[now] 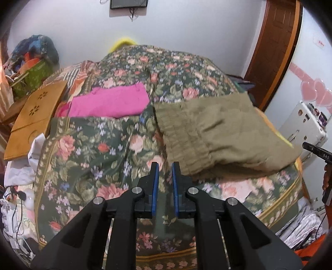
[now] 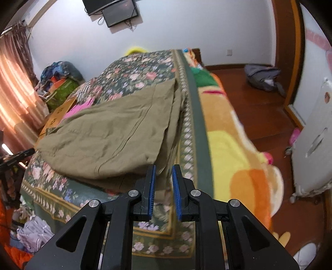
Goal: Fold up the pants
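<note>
1. The left gripper (image 1: pixel 165 166) sits at the bottom centre of the left wrist view, its blue-padded jaws drawn in to a narrow gap with nothing between them; only the flowered bedspread (image 1: pixel 93 145) shows through the gap.
2. The right gripper (image 2: pixel 164 168) fills the bottom centre of the right wrist view in the same way: jaws nearly together, a thin slit left, holding nothing.
3. The pants (image 1: pixel 224 133) are olive-khaki and lie folded over on the bedspread, in the right middle of the left wrist view. Their gathered waistband (image 1: pixel 178 135) runs down the left edge of the bundle and ends just above and to the right of the left gripper's tips.
4. In the right wrist view the pants (image 2: pixel 116 133) spread across the left centre of the frame, and their near corner lies just above the right gripper's left jaw; whether it touches I cannot tell.
5. A pink cloth (image 1: pixel 110 102) lies on the bed to the upper left of the pants, well apart from them.
6. A wooden board (image 1: pixel 35 116) leans at the left edge of the bed.
7. A bright yellow and orange blanket (image 2: pixel 234 149) hangs beside the bedspread on the right side of the right wrist view, with a wooden floor (image 2: pixel 259 108) beyond it.
8. A dark screen (image 2: pixel 116 10) is mounted on the wall at the top.
</note>
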Available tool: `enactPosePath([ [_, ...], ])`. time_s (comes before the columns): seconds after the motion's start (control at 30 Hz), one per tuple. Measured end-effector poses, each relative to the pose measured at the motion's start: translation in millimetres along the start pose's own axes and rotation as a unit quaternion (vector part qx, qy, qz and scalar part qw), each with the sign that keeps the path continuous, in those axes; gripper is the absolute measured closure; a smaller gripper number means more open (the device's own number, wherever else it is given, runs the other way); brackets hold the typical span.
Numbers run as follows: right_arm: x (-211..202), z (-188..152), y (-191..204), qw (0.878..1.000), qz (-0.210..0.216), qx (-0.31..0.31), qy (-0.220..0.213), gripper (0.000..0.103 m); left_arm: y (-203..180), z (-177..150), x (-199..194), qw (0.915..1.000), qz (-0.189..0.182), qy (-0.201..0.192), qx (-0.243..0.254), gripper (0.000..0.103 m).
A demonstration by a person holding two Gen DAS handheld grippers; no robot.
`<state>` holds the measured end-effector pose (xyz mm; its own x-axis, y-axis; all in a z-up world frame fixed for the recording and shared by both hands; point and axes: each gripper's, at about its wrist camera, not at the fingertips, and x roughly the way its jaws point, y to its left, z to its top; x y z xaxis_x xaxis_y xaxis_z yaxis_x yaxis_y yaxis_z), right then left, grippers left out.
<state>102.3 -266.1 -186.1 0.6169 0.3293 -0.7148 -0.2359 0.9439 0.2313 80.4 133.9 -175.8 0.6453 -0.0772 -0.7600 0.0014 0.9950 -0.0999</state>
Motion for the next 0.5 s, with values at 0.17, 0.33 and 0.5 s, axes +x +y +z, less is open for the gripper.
enactPosePath([
  [0.17, -16.2, 18.5, 7.6, 0.999, 0.009, 0.0, -0.035, 0.083, -21.1, 17.6, 2.1, 0.9996, -0.022, -0.009, 0.016, 0.079],
  [0.33, 3.3, 17.1, 30.1, 0.999, 0.035, -0.022, -0.02, 0.073, -50.1, 15.5, 31.8, 0.9984, -0.042, 0.017, 0.034, 0.078],
  [0.5, 48.7, -6.3, 38.3, 0.998, 0.036, -0.033, 0.045, 0.073, -57.9, 5.0, 54.5, 0.9983, -0.042, 0.029, 0.028, 0.069],
])
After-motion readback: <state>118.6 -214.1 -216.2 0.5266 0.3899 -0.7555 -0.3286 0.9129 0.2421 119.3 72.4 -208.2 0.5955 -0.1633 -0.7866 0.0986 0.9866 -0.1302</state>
